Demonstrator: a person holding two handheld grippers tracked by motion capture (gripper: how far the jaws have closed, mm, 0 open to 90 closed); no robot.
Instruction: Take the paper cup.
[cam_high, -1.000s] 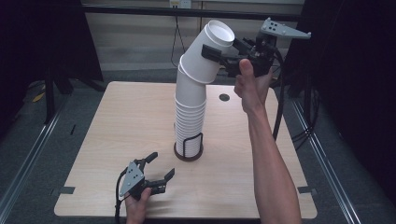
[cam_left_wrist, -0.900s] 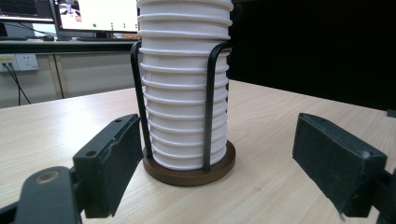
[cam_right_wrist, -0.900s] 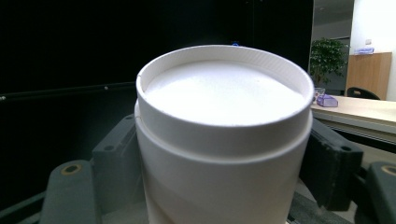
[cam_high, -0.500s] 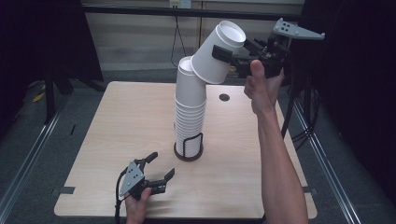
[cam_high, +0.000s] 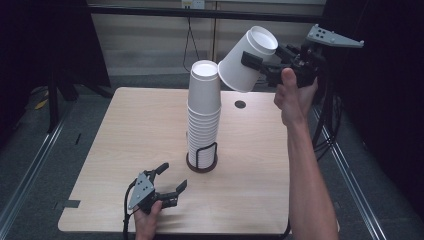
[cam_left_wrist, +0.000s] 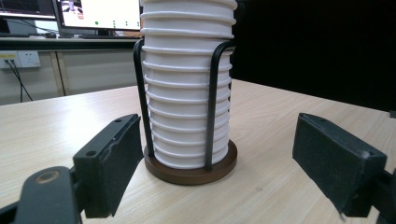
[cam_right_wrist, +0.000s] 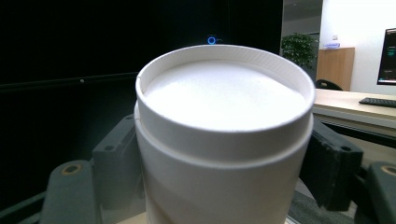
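The pale wood surface (cam_high: 125, 130) stands in a dim room — black curtains to both sides, a cable hanging down the back wall, monitors glowing beyond in the left gripper view. At its middle a tall stack of white cups (cam_high: 204, 117) sits in a black wire holder (cam_high: 202, 159) on a round brown base. The right claw (cam_high: 260, 64) pinches one white cup (cam_high: 246, 59), tilted in the air just right of the stack's top — the left claw (cam_high: 170, 181) rests spread near the front edge, holding nothing.
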